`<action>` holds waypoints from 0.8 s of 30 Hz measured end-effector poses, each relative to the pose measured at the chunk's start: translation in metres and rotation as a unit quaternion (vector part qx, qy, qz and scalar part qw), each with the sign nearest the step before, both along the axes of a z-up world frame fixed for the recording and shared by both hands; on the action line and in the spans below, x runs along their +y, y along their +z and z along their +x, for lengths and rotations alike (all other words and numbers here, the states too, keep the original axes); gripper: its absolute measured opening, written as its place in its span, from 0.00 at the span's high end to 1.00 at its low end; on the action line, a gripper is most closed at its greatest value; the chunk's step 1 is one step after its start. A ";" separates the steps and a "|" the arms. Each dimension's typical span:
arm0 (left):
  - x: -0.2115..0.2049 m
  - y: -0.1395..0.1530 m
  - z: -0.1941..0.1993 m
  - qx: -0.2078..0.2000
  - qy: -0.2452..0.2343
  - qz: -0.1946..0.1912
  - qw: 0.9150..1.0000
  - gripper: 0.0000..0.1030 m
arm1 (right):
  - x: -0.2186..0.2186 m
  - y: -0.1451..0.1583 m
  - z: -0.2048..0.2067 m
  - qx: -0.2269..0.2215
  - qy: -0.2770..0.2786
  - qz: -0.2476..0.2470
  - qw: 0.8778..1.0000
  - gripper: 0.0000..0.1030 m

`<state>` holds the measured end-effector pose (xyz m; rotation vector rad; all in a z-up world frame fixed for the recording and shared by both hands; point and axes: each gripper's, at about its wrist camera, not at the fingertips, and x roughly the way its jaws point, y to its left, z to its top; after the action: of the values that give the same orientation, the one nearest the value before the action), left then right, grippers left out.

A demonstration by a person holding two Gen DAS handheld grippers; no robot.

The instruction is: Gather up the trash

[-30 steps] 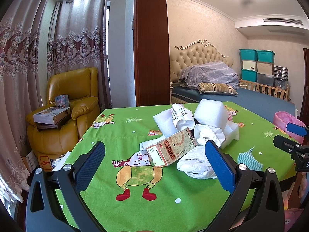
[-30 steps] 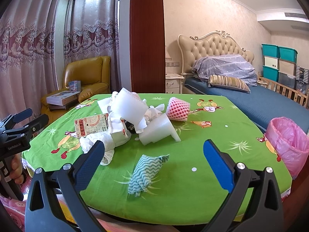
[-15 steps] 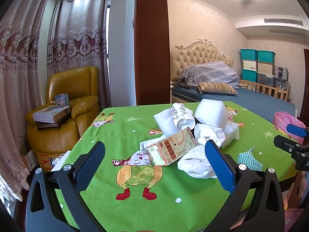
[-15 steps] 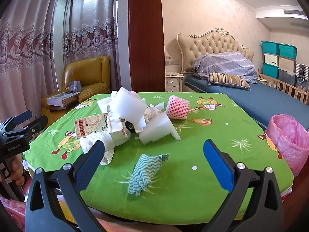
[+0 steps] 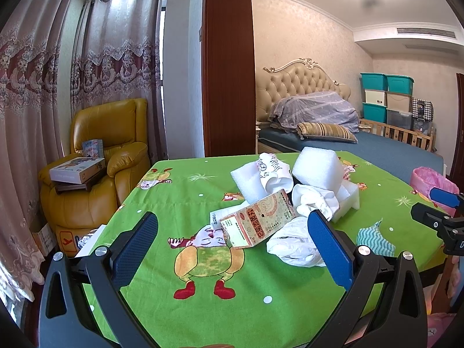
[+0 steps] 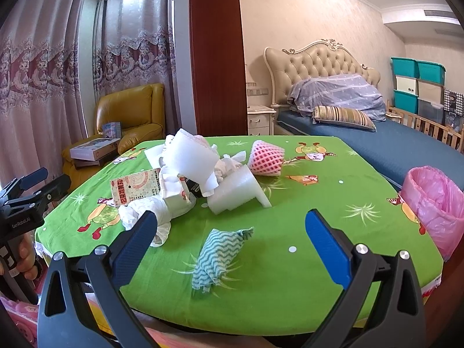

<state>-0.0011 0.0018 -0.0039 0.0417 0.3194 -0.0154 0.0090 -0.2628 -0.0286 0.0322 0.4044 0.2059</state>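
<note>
Trash lies heaped on the far-left part of the table (image 6: 290, 290), which wears a green cartoon-print cloth. The heap holds a printed carton (image 5: 259, 222) lying flat, a crumpled white plastic bag (image 5: 293, 246) just beside it, white foam blocks (image 5: 314, 168), a white foam piece (image 6: 236, 192) and crumpled tissue (image 6: 229, 163). A pink foam fruit net (image 6: 266, 158) sits at the back of the heap. A teal zigzag cloth (image 6: 219, 253) lies apart from the pile, nearer the table's front edge. A bin lined with a pink bag (image 6: 435, 200) stands just beside the table's right edge.

The left gripper (image 5: 232, 249) hovers over the table's near edge, jaws spread wide and empty, with the carton between them farther off. The right gripper (image 6: 229, 246) hangs at the front edge, jaws likewise apart and holding nothing, with the zigzag cloth between the fingers. A hand (image 6: 26, 258) grasps the left gripper's handle.
</note>
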 end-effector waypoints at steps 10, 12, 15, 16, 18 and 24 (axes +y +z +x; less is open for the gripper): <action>-0.001 0.000 -0.002 0.000 0.000 0.000 1.000 0.06 | -0.003 0.000 0.002 0.009 -0.001 0.010 1.000 0.04; -0.001 0.000 -0.003 0.000 0.000 0.000 1.000 0.06 | -0.004 -0.001 0.003 0.011 -0.002 0.011 1.000 0.04; -0.001 0.000 -0.004 0.000 -0.001 0.000 1.000 0.06 | -0.005 -0.001 0.004 0.013 -0.002 0.013 1.000 0.04; 0.000 -0.004 -0.005 0.001 -0.002 0.001 1.000 0.06 | -0.005 -0.002 0.005 0.014 -0.002 0.014 1.000 0.04; 0.000 -0.005 -0.007 0.001 -0.003 0.001 1.000 0.06 | -0.006 -0.002 0.006 0.017 -0.003 0.014 1.000 0.04; 0.001 -0.008 -0.002 0.014 -0.001 -0.007 1.000 0.06 | -0.007 -0.008 0.012 0.036 -0.007 0.017 0.999 0.04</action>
<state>-0.0030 0.0032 -0.0117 0.0271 0.3471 -0.0212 0.0214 -0.2700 -0.0366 0.0767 0.4726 0.1992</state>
